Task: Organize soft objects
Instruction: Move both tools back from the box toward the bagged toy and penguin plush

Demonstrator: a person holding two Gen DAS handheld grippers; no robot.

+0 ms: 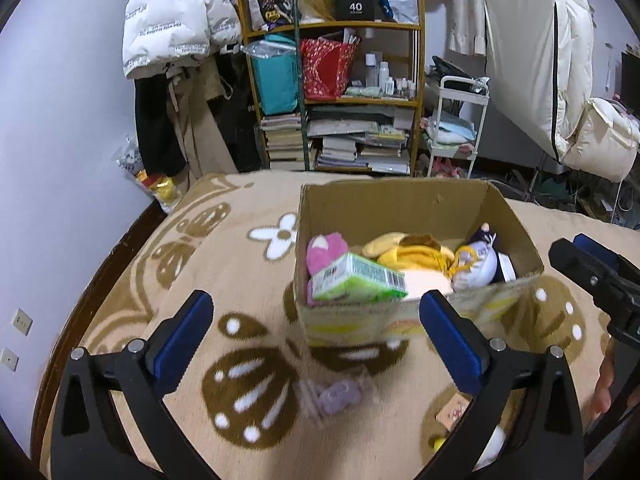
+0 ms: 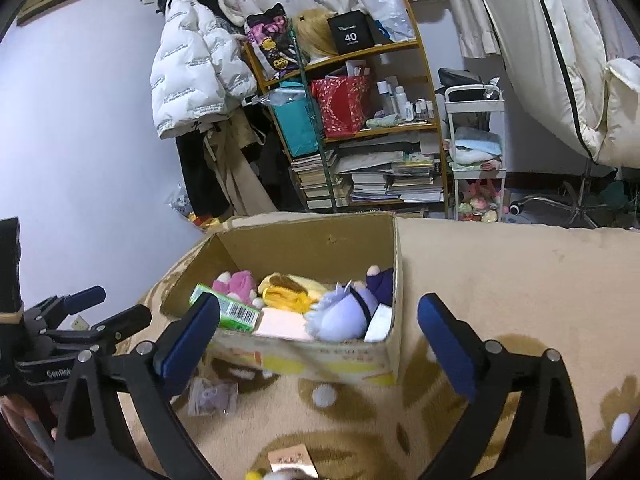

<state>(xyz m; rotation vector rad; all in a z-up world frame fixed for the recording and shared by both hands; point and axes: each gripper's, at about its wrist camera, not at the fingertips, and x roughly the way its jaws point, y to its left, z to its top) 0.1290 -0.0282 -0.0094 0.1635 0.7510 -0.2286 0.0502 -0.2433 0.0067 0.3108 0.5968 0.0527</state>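
Left tongs [image 1: 316, 320] and right tongs [image 2: 318, 326] both gape wide and empty, just short of the cardboard box [image 1: 400, 208]. Inside it lie a pink plush [image 1: 326, 250], yellow plush [image 1: 408, 254], lavender plush [image 2: 344, 316] and green packet [image 1: 356, 278].

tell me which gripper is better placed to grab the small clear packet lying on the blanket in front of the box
Left. The clear packet lies between the open left gripper fingers, straight ahead. From the right gripper, also open and empty, it sits off to the side.
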